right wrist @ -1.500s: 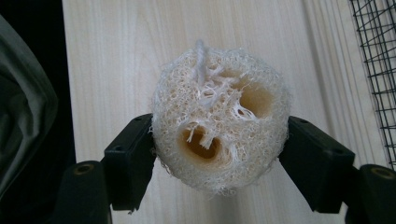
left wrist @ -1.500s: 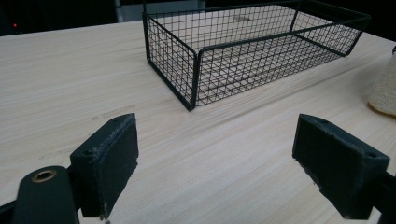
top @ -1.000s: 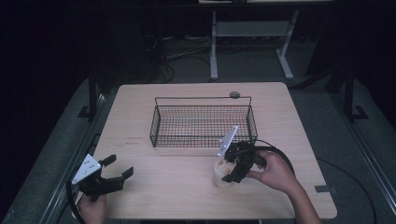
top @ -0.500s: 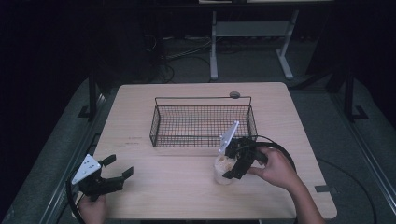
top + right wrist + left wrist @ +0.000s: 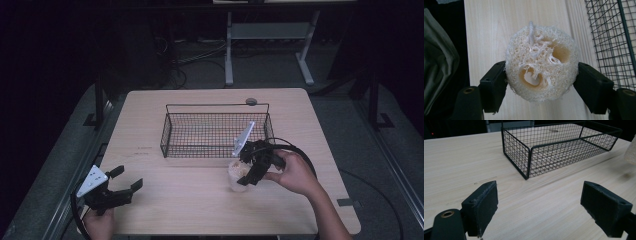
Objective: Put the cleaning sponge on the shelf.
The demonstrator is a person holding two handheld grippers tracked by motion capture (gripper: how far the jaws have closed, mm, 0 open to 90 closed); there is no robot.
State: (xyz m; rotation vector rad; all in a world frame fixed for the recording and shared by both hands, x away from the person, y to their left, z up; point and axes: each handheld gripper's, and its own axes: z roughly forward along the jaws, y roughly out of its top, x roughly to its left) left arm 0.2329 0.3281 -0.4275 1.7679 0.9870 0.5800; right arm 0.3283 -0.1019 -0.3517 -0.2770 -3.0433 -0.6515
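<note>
left gripper (image 5: 131,184): jaws were held wide apart, level | right gripper (image 5: 243,177): jaws were clamped, tilted downward

Dim lab (cables (image 5: 200,55), metal stand (image 5: 270,35))

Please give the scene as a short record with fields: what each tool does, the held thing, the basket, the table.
right tool: shut on the loofah sponge, pads pressing both its sides
loofah sponge: pale, round, fibrous, with holes; held just in front of the basket
left tool: open, nothing between its pads, over bare table
wire basket: black mesh, mid-table, looks empty
table: light wood
</note>
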